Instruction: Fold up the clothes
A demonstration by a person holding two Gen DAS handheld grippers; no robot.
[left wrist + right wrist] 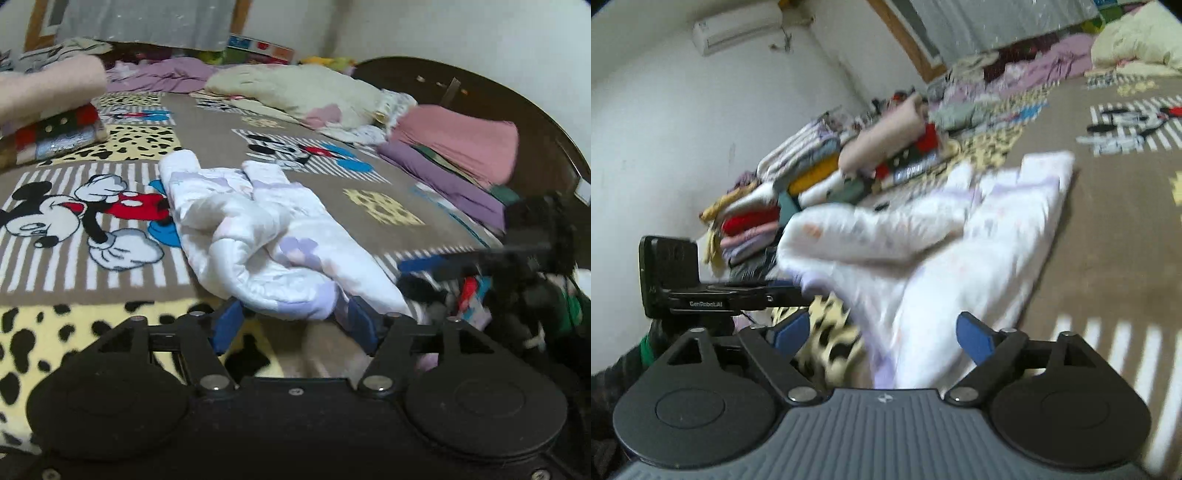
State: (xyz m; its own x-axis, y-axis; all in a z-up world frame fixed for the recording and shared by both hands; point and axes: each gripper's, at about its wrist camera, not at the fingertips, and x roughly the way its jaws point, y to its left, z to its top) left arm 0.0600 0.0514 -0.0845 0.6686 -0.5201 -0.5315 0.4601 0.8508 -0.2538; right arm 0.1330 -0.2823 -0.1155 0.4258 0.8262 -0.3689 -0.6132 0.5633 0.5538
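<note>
A white garment with pale purple patches (258,236) is seen lying crumpled on the bed (221,133), on a cartoon-printed blanket (55,221). Its near edge is draped over and between the wide-spread jaws of the left gripper (295,325); whether the cloth is pinched cannot be told. In the right wrist view the same garment (960,251) is spread ahead of and between the open jaws of the right gripper (882,332), with nothing clamped by the blue pads (973,336).

No containers are seen. Beyond the left jaws, to their left, a stack of folded clothes (51,110) is set on the blanket; to their right, pink and purple folded bedding (458,147) rests against a dark headboard (480,88). A cream quilt (295,88) lies farther ahead. The other gripper (701,280) is visible left of the right jaws, partly blocking piles of folded clothing (812,173).
</note>
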